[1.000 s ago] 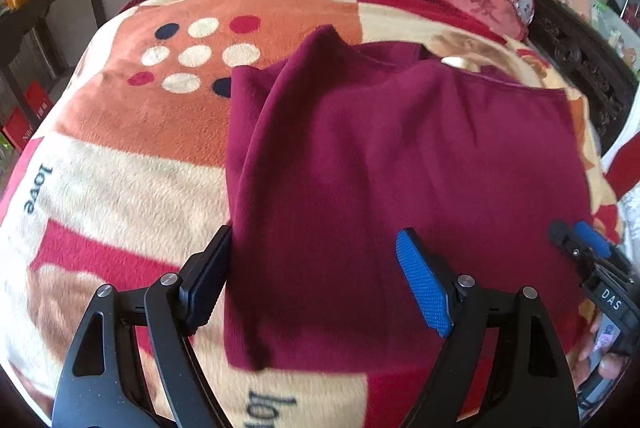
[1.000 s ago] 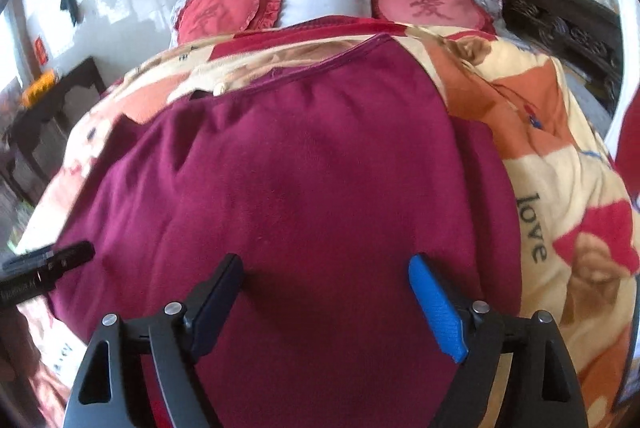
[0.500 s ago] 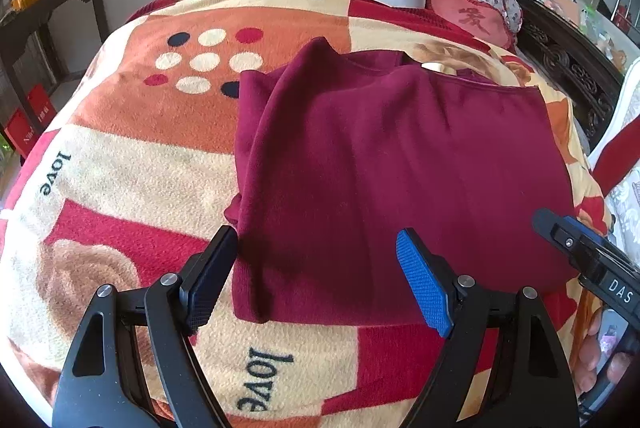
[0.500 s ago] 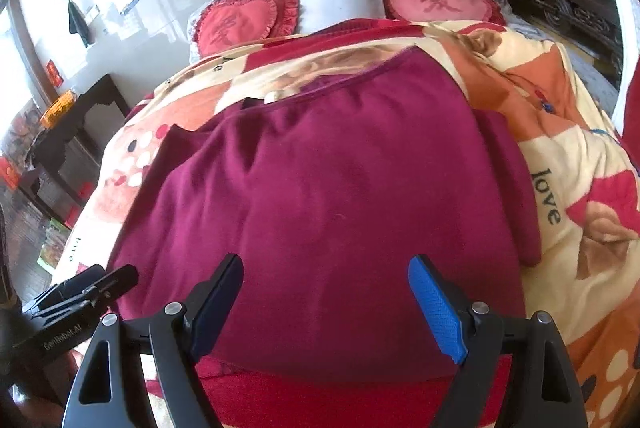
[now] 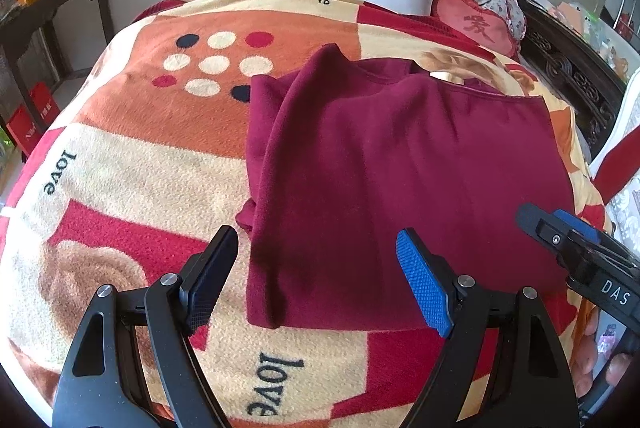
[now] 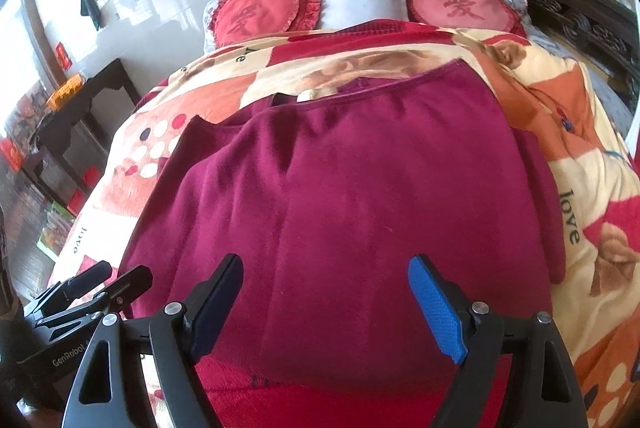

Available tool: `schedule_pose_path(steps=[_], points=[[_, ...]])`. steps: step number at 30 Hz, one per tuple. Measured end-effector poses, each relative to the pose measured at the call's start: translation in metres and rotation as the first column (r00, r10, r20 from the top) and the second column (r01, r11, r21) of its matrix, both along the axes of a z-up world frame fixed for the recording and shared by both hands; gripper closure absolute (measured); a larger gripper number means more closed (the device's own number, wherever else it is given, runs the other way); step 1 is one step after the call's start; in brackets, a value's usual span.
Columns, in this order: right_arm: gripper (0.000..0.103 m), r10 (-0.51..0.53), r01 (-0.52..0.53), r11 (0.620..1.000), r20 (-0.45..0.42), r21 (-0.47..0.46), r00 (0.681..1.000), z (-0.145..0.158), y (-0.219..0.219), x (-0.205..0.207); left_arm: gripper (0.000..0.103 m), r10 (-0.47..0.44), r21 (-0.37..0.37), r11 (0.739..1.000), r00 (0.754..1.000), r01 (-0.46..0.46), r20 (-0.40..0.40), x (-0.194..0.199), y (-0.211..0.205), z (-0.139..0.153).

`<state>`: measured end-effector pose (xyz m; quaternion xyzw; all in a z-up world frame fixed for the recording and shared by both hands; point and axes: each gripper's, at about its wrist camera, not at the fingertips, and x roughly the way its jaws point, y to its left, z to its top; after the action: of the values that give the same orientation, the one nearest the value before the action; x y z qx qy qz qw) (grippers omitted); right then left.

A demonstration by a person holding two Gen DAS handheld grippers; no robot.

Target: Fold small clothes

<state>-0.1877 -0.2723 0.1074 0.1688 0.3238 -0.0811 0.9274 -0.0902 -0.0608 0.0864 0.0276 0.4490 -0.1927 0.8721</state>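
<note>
The red top lies on the blanket near its front edge, sides folded in. Both the left gripper and the right gripper hang wide apart, holding nothing. Folding it in half is left.

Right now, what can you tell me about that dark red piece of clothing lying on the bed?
The maroon garment looks like a soft, fleecy knit top. It lies flat on the patterned blanket, neckline toward the pillows, with a pale label showing at the collar. Its left side is folded inward, leaving a long lengthwise ridge and a small bunched corner near the hem. The hem faces the grippers. Both the left gripper and the right gripper hover open above its near edge; neither appears to touch it.
</note>
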Motion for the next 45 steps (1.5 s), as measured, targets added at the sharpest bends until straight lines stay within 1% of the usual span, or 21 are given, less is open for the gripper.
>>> schedule_pose_path(steps=[8, 25, 33, 38, 42, 45], points=[[0.02, 0.035, -0.035, 0.999, -0.008, -0.013, 0.999, 0.002, 0.011, 0.016, 0.021, 0.023, -0.007, 1.0, 1.0, -0.023, -0.02, 0.01, 0.007, -0.005], [0.02, 0.044, -0.045, 0.999, -0.032, -0.024, 0.998, 0.003, 0.016, 0.027, 0.021, 0.042, -0.016, 0.999, 0.999, -0.043, -0.035, 0.014, 0.013, -0.008], [0.02, 0.084, -0.085, 0.996, -0.033, -0.036, 0.996, 0.008, 0.026, 0.041, 0.021, 0.046, -0.025, 0.999, 0.998, -0.047, -0.052, 0.017, 0.018, -0.012], [0.02, 0.128, -0.13, 0.99, -0.042, -0.051, 0.991, 0.015, 0.034, 0.058, 0.021, 0.048, -0.065, 0.996, 0.996, -0.053, -0.077, 0.018, 0.033, -0.015], [0.02, 0.203, -0.206, 0.978, -0.068, -0.03, 0.977, 0.021, 0.047, 0.086, 0.021, 0.06, -0.13, 0.988, 0.989, -0.078, -0.134, 0.02, 0.048, -0.024], [0.02, 0.262, -0.266, 0.963, -0.088, -0.037, 0.961, 0.027, 0.065, 0.113, 0.021, 0.067, -0.165, 0.982, 0.985, -0.093, -0.161, 0.021, 0.056, -0.031]])
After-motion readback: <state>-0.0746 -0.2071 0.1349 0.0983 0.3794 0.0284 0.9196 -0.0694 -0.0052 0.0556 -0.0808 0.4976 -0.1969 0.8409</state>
